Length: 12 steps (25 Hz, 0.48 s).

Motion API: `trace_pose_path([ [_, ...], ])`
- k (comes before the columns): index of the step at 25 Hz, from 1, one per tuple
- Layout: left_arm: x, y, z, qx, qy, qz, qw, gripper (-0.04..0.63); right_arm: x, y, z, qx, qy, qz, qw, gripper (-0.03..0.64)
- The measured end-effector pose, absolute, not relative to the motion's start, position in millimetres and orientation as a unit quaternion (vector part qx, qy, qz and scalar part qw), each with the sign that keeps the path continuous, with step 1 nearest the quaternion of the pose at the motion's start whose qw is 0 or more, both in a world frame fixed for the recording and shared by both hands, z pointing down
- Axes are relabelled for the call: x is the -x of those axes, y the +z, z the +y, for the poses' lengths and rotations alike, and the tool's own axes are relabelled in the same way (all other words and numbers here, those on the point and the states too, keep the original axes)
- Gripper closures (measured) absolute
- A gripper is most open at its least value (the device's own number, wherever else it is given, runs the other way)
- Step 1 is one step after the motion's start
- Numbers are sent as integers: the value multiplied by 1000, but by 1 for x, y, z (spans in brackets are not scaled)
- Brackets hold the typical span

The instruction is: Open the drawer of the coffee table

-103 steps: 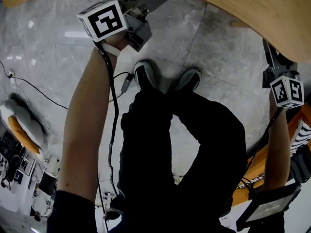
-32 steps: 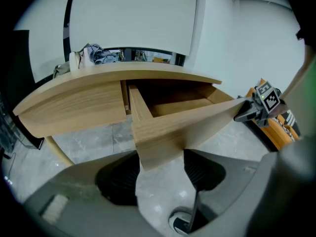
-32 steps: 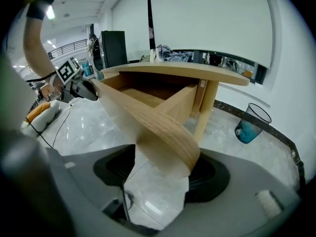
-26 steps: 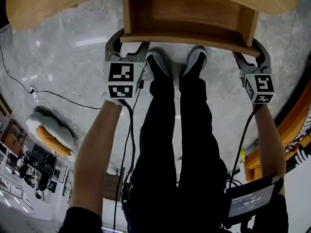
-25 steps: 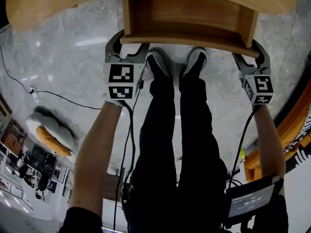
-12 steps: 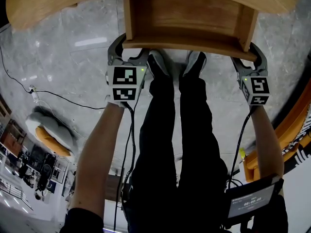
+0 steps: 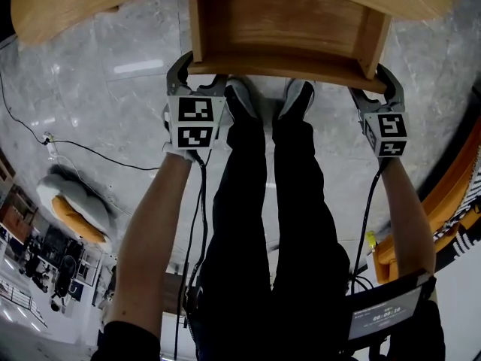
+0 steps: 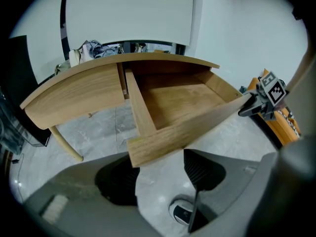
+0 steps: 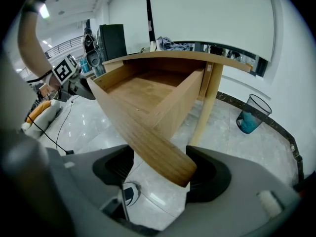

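Drawer (image 7: 285, 21): stands drawn well out from under the coffee table (image 7: 75, 6), its front above the person's shoes (image 7: 263, 100).

Left gripper (image 7: 201, 72): at the drawer's left front corner. Jaws are wide, with the corner between them and not pinched as far as I see.

Right gripper (image 7: 368, 83): at the drawer's right front corner, likewise wide astride the panel end.

I judge that one gripper at each corner keeps the pull square, so the drawer does not jam.

Gripper views alone show the jaw gaps, and a bin (image 9: 249, 115) beyond the drawer. Head view alone shows both corners together.
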<state>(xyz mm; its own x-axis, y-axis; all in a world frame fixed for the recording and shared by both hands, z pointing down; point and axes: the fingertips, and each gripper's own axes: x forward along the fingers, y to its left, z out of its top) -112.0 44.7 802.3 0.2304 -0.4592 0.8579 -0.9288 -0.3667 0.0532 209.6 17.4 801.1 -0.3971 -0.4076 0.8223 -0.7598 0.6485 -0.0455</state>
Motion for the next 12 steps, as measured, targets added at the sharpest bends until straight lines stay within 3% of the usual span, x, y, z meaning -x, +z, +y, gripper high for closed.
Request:
trace_pose_path([
  [5, 113, 809, 50, -718, 415, -469, 304, 305, -210, 803, 19, -356, 243, -804, 409, 293],
  [12, 150, 810, 76, -671, 456, -481, 333, 305, -222, 797, 52, -291, 276, -796, 454, 287],
])
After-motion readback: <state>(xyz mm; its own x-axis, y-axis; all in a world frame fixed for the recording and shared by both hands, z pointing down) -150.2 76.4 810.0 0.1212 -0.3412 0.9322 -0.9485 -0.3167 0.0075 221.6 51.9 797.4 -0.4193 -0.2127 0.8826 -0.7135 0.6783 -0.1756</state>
